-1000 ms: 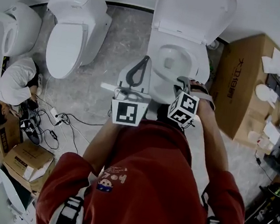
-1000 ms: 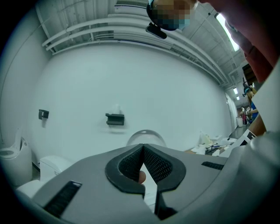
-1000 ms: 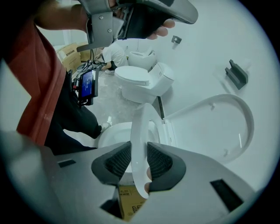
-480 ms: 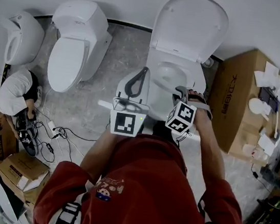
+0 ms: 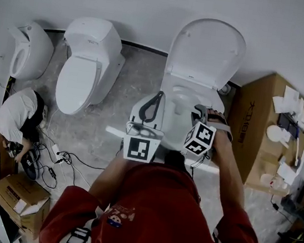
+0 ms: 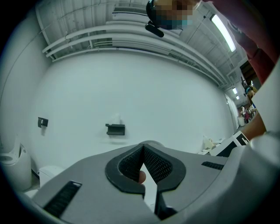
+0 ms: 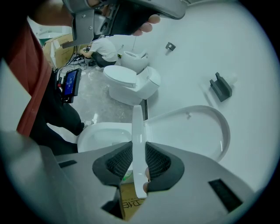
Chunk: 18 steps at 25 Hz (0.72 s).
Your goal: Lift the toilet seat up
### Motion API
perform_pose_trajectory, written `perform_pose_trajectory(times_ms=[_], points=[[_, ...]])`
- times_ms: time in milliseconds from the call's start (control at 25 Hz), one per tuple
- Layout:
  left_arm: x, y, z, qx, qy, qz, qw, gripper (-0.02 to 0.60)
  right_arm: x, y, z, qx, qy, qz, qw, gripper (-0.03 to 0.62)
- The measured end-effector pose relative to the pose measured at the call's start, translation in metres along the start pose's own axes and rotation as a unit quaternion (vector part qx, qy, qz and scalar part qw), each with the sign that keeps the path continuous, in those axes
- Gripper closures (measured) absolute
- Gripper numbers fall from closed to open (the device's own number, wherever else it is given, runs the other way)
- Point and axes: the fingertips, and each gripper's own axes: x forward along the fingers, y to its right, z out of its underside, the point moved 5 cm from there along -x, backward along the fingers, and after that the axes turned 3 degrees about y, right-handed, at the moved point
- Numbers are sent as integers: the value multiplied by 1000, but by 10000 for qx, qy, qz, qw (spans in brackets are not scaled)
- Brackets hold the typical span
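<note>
While pinching the rim of the toilet seat in the right gripper, after just narrowing those jaws onto it, holds the seat edge-on, partway between bowl and upright lid. Carries left gripper with tips touching, apparently empty, just beside the right, over the bowl's front.

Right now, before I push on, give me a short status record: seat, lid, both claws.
seat: white plastic toilet seat, seen edge-on, lifted off the white ceramic bowl, not yet back at the lid
lid: white oval plastic lid, up against the white wall
right claw: pads pressed on the seat's rim; its jaws have just been closing
left claw: shut, holding nothing, facing the wall
</note>
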Motion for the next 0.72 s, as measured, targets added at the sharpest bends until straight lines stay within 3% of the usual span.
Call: perform_pose_trajectory(times_ms=[720], points=[[16, -4, -2, -63, 55, 15, 10000, 572, 3, 48, 0, -34, -25, 558, 9984, 503]])
